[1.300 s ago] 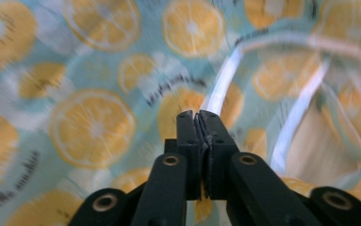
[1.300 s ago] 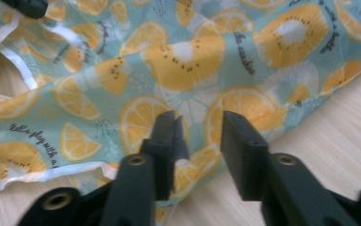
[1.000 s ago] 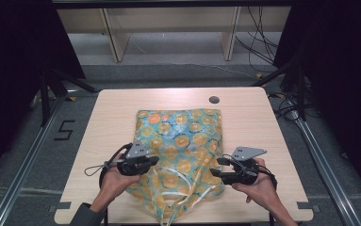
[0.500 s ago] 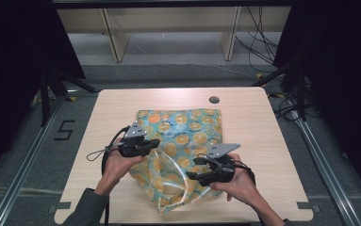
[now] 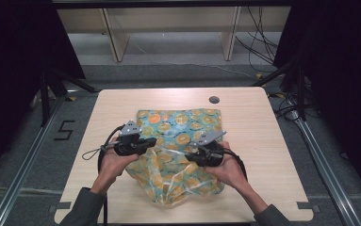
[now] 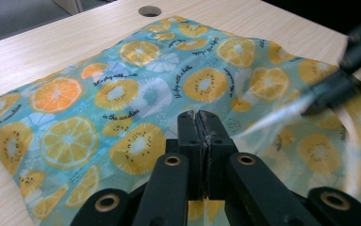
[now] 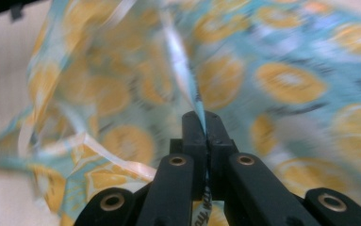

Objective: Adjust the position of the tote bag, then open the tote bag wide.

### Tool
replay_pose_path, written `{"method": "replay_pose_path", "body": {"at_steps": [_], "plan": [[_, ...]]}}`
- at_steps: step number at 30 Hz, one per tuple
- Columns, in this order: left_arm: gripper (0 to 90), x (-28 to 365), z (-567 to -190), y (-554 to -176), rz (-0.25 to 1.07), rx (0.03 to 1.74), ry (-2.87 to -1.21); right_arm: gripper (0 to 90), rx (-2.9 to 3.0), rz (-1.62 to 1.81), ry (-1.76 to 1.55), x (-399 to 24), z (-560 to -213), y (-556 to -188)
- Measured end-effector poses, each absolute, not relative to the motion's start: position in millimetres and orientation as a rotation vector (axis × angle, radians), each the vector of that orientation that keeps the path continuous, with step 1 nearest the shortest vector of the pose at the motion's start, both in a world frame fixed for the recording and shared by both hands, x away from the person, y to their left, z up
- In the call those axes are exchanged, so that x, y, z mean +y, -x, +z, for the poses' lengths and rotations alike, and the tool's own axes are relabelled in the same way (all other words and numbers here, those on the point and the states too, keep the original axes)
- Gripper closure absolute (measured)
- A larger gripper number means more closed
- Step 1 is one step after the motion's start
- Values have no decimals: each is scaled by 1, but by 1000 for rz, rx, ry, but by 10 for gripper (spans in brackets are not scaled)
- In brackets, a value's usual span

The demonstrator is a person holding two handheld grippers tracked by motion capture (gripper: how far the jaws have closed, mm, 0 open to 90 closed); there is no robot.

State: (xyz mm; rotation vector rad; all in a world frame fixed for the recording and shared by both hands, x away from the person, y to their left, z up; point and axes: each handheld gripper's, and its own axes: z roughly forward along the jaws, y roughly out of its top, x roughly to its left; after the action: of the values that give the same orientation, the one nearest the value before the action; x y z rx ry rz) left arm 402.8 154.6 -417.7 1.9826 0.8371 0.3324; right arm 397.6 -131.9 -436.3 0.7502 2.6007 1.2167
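Note:
A see-through plastic bag printed with orange and kiwi slices lies in the middle of the wooden table. My left gripper is shut on the bag's left rim, its jaws pressed together over the printed film. My right gripper has just been closing and is now shut on a thin fold of the bag's edge, which stands up between its jaws. The film is blurred behind them. From the left gripper view, the right gripper is at the upper right with film stretched toward it.
A round cable hole sits in the table behind the bag. Bare tabletop lies on both sides of the bag. Shelving legs and cables are on the floor beyond the far edge.
My right gripper moved left and away from the front edge onto the bag and shut on its edge. The left gripper shifted slightly farther up the table. The bag's near end rose and bunched.

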Motion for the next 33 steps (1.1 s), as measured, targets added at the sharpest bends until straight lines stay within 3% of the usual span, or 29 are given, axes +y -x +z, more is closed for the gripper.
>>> {"method": "replay_pose_path", "body": {"at_steps": [11,15,19,23,28,29,33], "plan": [[865,145,-426,-407,320,821,-2005,900,2544,1240,-895,-149,-445,-442],[804,149,-428,-410,341,832,-2006,900,2523,1251,-918,-148,-449,-448],[581,151,-419,-402,363,878,-1970,900,2535,1241,-960,-152,-448,-453],[443,153,-396,-374,448,832,-2040,899,2518,1262,-962,-158,-450,-459],[403,145,-400,-342,269,816,-2144,897,2537,1282,-1007,-162,-451,-461],[397,140,-411,-334,177,836,-2124,897,2529,1276,-986,-163,-451,-463],[371,135,-435,-332,112,900,-2124,894,2523,1251,-974,-162,-450,-463]]}}
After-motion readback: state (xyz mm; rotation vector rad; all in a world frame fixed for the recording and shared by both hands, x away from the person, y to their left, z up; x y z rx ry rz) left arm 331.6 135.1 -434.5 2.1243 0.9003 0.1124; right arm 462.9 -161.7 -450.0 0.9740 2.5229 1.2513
